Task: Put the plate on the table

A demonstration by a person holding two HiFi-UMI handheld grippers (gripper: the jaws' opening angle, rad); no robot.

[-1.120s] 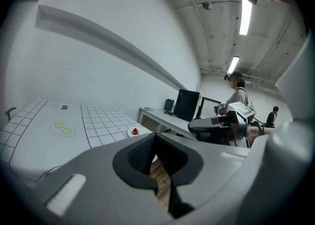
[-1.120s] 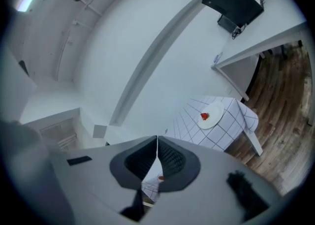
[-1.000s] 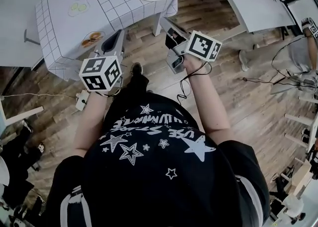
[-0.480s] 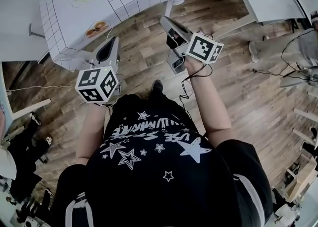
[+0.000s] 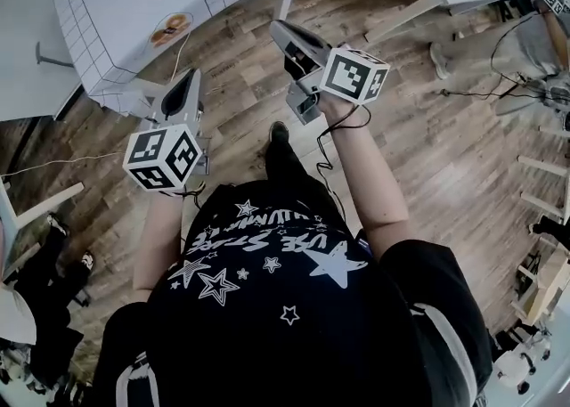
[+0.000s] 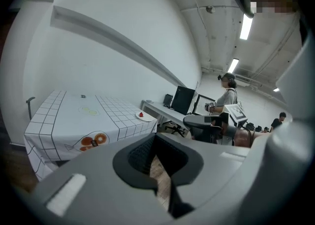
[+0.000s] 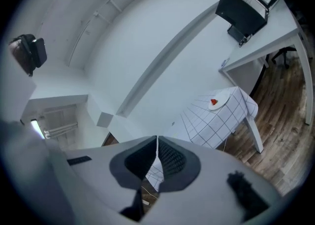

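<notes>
Two grippers are held out in front of a person in a black star-printed shirt (image 5: 267, 307), seen from above in the head view. The left gripper (image 5: 189, 77) sits at centre left and the right gripper (image 5: 279, 28) at upper centre, both over the wooden floor (image 5: 427, 156). Both point toward the table (image 5: 107, 4) at the upper left, which has a checked cloth with an orange print (image 5: 169, 29) near its front edge. Neither gripper touches the table.

In the left gripper view, the jaws meet at their tips with nothing between them; floor shows through the gap lower down. The plate (image 6: 142, 116) lies on the far right corner of the table, left of centre in the frame, with a small red piece (image 6: 141, 114) on it. A desk (image 6: 162, 111) with a dark monitor (image 6: 184, 100) stands to the right of it.

In the right gripper view, the jaws are likewise closed tip to tip and empty. The plate sits at right of centre, on the table's upper corner, well apart from the gripper.
</notes>
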